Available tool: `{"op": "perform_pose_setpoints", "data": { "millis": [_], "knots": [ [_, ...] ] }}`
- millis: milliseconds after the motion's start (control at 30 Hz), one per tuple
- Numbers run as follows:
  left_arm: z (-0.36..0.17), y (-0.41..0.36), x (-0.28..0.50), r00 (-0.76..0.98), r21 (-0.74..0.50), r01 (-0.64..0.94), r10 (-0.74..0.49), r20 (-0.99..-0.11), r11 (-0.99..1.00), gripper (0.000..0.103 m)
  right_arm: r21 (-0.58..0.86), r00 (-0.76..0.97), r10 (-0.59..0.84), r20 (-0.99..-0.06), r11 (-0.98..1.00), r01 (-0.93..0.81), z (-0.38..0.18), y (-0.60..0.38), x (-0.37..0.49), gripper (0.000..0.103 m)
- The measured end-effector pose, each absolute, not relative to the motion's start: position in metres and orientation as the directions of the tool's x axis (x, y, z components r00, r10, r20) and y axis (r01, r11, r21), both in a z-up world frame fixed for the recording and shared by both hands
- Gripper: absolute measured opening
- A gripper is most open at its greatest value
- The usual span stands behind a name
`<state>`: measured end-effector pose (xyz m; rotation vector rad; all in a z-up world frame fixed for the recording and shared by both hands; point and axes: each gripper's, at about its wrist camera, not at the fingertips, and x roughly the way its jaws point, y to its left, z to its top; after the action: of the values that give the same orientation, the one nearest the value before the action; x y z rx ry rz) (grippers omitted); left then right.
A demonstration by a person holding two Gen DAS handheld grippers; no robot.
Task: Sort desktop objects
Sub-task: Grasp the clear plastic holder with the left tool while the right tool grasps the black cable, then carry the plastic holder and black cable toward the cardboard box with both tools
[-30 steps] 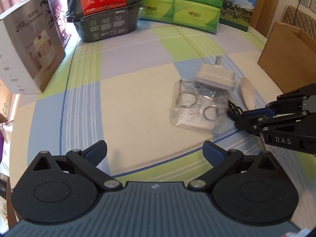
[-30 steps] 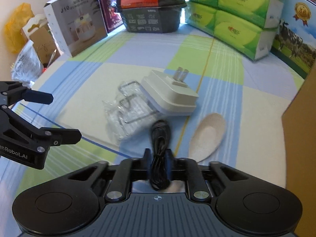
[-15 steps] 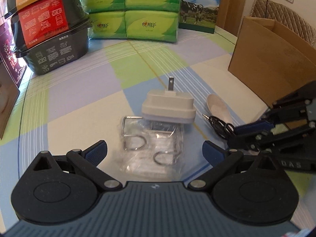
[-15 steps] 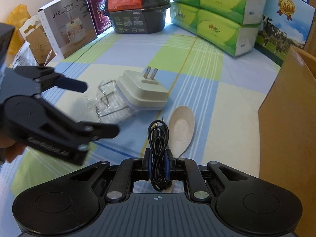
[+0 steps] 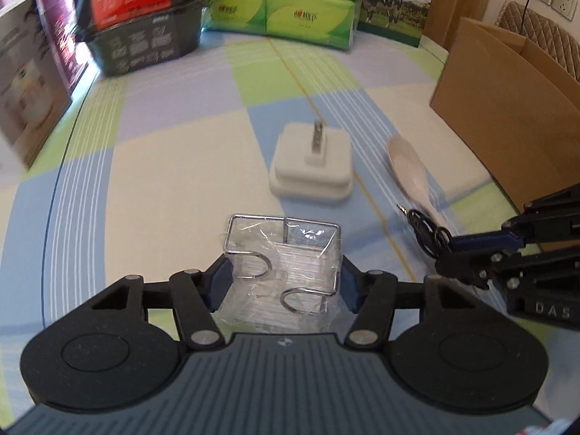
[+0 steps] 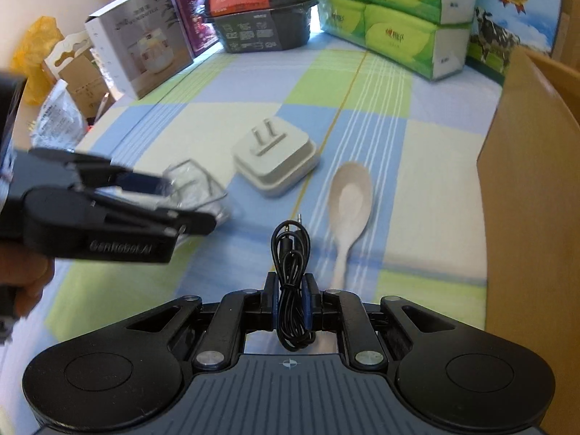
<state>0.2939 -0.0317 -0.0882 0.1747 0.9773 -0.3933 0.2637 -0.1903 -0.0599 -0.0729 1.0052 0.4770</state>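
Observation:
My left gripper (image 5: 284,275) is shut on a clear plastic packet holding a chrome wire hook rack (image 5: 286,250), a pad against each side. In the right wrist view, the same packet (image 6: 195,185) sits between the left gripper's fingers (image 6: 145,185). My right gripper (image 6: 291,290) is shut on a coiled black audio cable (image 6: 290,253) and holds it just above the cloth. A white plug adapter (image 5: 311,166) lies prongs up beyond the packet. Beside it, to the right, lies a pale spoon (image 5: 409,174).
An open cardboard box (image 5: 507,116) stands at the right edge. Green tissue packs (image 5: 290,11), a black food container (image 5: 145,36) and a humidifier box (image 6: 141,58) line the back and left. A hand (image 6: 21,282) holds the left gripper.
My left gripper moved forward over the packet and shut on it; it was open before. The right gripper kept hold of the cable and lifted it slightly towards the box side.

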Motion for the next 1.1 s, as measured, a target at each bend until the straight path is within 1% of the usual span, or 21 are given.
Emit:
{"op": "perform_pose_setpoints", "data": {
  "millis": [100, 167, 233, 333, 500, 600, 667, 733, 800, 833, 900, 967, 1100],
  "knots": [
    [-0.088, -0.021, 0.256, 0.461, -0.060, 0.377, -0.243, -0.853, 0.924, 0.054, 0.180, 0.423, 0.366, -0.829, 0.890, -0.418, -0.055, -0.195, 0.233, 0.010],
    [-0.087, -0.017, 0.229, 0.461, -0.050, 0.390, -0.242, -0.854, 0.919, 0.054, 0.179, 0.416, 0.366, -0.833, 0.888, -0.423, -0.052, -0.199, 0.211, 0.010],
    [-0.086, -0.015, 0.203, 0.460, -0.034, 0.401, -0.234, -0.857, 0.915, 0.054, 0.166, 0.412, 0.358, -0.838, 0.886, -0.434, -0.048, -0.203, 0.187, 0.010],
    [-0.083, -0.008, 0.173, 0.458, -0.046, 0.395, -0.240, -0.856, 0.918, 0.054, 0.142, 0.410, 0.341, -0.846, 0.885, -0.442, -0.047, -0.209, 0.154, 0.010],
    [-0.083, -0.004, 0.144, 0.479, -0.026, 0.395, -0.230, -0.847, 0.918, 0.055, 0.075, 0.434, 0.304, -0.848, 0.880, -0.470, -0.054, -0.210, 0.115, 0.010],
    [-0.085, -0.002, 0.135, 0.501, -0.021, 0.392, -0.232, -0.834, 0.920, 0.057, 0.064, 0.441, 0.302, -0.845, 0.876, -0.478, -0.062, -0.211, 0.105, 0.010],
    [-0.086, -0.001, 0.132, 0.510, -0.024, 0.387, -0.236, -0.827, 0.922, 0.061, 0.056, 0.450, 0.300, -0.841, 0.876, -0.479, -0.066, -0.211, 0.103, 0.011],
    [-0.088, 0.000, 0.131, 0.516, -0.029, 0.391, -0.244, -0.821, 0.920, 0.067, 0.024, 0.471, 0.282, -0.836, 0.876, -0.482, -0.069, -0.209, 0.100, 0.014],
    [-0.090, -0.001, 0.129, 0.524, -0.021, 0.399, -0.247, -0.815, 0.917, 0.071, 0.014, 0.485, 0.283, -0.827, 0.874, -0.486, -0.073, -0.208, 0.100, 0.024],
    [-0.092, -0.001, 0.128, 0.530, -0.015, 0.405, -0.248, -0.811, 0.914, 0.074, 0.016, 0.491, 0.290, -0.822, 0.872, -0.489, -0.074, -0.209, 0.101, 0.026],
    [-0.096, -0.002, 0.126, 0.536, -0.006, 0.415, -0.250, -0.806, 0.910, 0.076, 0.015, 0.503, 0.303, -0.809, 0.867, -0.498, -0.076, -0.209, 0.101, 0.034],
    [-0.098, -0.001, 0.125, 0.542, -0.003, 0.417, -0.251, -0.802, 0.909, 0.076, 0.001, 0.518, 0.309, -0.798, 0.860, -0.511, -0.078, -0.208, 0.101, 0.036],
    [-0.100, 0.003, 0.127, 0.562, -0.017, 0.402, -0.261, -0.785, 0.915, 0.076, -0.015, 0.539, 0.320, -0.779, 0.850, -0.527, -0.080, -0.203, 0.102, 0.037]
  ]
}}
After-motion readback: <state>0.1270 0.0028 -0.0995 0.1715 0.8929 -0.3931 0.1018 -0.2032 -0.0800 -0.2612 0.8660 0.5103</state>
